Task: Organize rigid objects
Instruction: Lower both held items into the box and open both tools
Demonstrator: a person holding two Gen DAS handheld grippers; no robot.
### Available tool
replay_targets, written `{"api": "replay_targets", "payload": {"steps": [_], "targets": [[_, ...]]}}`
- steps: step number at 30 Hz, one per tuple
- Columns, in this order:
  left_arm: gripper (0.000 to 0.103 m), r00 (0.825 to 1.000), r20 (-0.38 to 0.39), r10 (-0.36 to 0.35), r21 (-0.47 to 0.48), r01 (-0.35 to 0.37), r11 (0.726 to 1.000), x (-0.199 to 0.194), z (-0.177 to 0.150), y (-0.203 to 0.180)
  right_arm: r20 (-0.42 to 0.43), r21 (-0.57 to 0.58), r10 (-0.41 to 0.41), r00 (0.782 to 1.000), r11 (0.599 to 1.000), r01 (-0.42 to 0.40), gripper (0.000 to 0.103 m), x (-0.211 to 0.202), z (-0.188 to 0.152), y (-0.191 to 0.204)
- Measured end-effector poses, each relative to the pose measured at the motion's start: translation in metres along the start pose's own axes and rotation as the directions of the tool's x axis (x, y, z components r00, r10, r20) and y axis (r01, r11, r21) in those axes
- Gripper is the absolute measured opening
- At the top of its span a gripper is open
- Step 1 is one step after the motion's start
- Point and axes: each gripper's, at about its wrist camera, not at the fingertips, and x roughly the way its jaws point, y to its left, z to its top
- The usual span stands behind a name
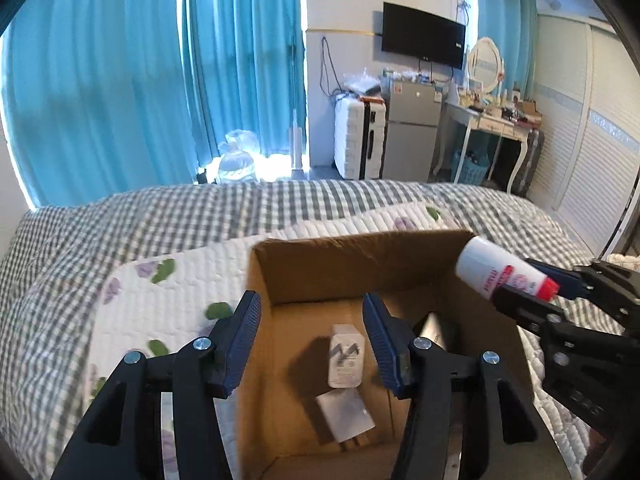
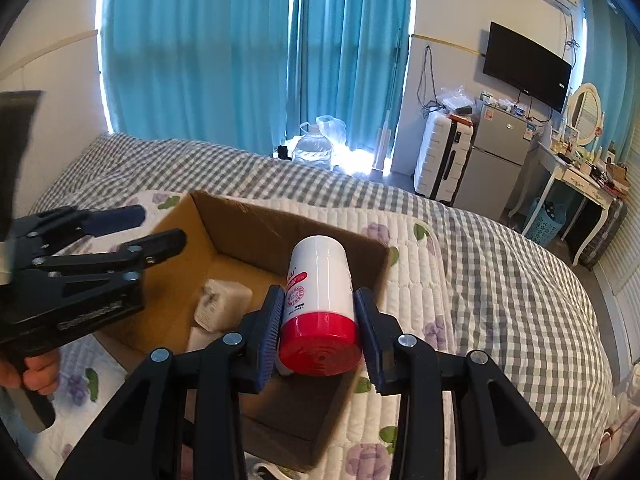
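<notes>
Across the bed (image 1: pixel 168 216), with its checked cover and quilted floral pad, you have wide soft ground on every side; the room beyond holds a fridge, suitcase and dresser well apart from your work.

On the pad sits the open box (image 1: pixel 360 256), its brown walls standing upright and its mouth clear. Two white chargers (image 1: pixel 345 356) already lie on its floor, one just beside the other, with something dark and shiny near the right wall that you cannot make out. So part of the sorting looks done.

Your right gripper (image 2: pixel 319 328) is clamped on the bottle (image 2: pixel 320 304), pads pressing both sides near the red cap, white body pointing forward over the box's right rim. That piece is not yet in.

Your left gripper (image 1: pixel 312 340) hangs above the box with jaws about half apart and nothing between them; the chargers lie below.

Mind the right wall's top edge under the bottle. Floor room remains toward the far right corner, I judge, and the two grippers stand apart enough not to clash.
</notes>
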Motion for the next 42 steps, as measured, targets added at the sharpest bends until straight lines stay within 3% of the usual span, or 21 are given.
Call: {"api": "replay_targets", "payload": {"steps": [6,12,14,16,20,24,28,35,42], "targets": [[0.056,0.999,0.015,0.040,-0.002,-0.040,0.999,-0.011,-0.004,0.024,-0.079,0.063,0.020,0.997,0.998,-0.015,0.036,0.045,0.012,0.016],[0.056,0.999,0.013,0.048,-0.007,-0.047,0.999,-0.004,-0.018,0.044,-0.163,0.125,-0.011,0.987,0.992,0.032,0.037,0.091,0.008,0.025],[0.056,0.999,0.008,0.047,-0.009,-0.047,0.999,-0.003,-0.023,0.048,-0.159,0.128,-0.023,0.987,0.991,0.043,0.050,0.089,0.006,0.025],[0.056,0.999,0.003,0.049,-0.006,-0.049,0.999,-0.005,-0.026,0.049,-0.141,0.122,-0.025,0.990,0.992,0.042,0.055,0.082,0.006,0.028],[0.062,0.999,0.009,0.041,-0.001,-0.041,0.999,-0.025,-0.025,0.045,-0.117,0.104,-0.057,0.992,0.992,0.070,0.055,0.052,0.011,0.028],[0.083,0.999,0.037,0.028,-0.002,-0.028,1.000,-0.068,-0.019,0.034,-0.104,0.076,-0.095,0.990,0.992,0.103,0.056,0.000,0.017,0.028],[0.102,0.995,0.076,0.064,0.015,-0.065,0.998,-0.118,-0.015,0.024,-0.092,0.055,-0.134,0.987,0.989,0.140,0.073,-0.065,0.018,0.029],[0.103,0.993,0.102,0.051,-0.005,-0.051,0.999,-0.185,-0.023,0.018,-0.080,0.023,-0.179,0.981,0.983,0.181,0.093,-0.176,0.001,0.040],[0.103,0.995,0.082,0.058,0.014,-0.060,0.998,-0.208,-0.057,0.007,-0.078,0.036,-0.143,0.987,0.989,0.146,0.103,-0.223,-0.038,0.046]]}}
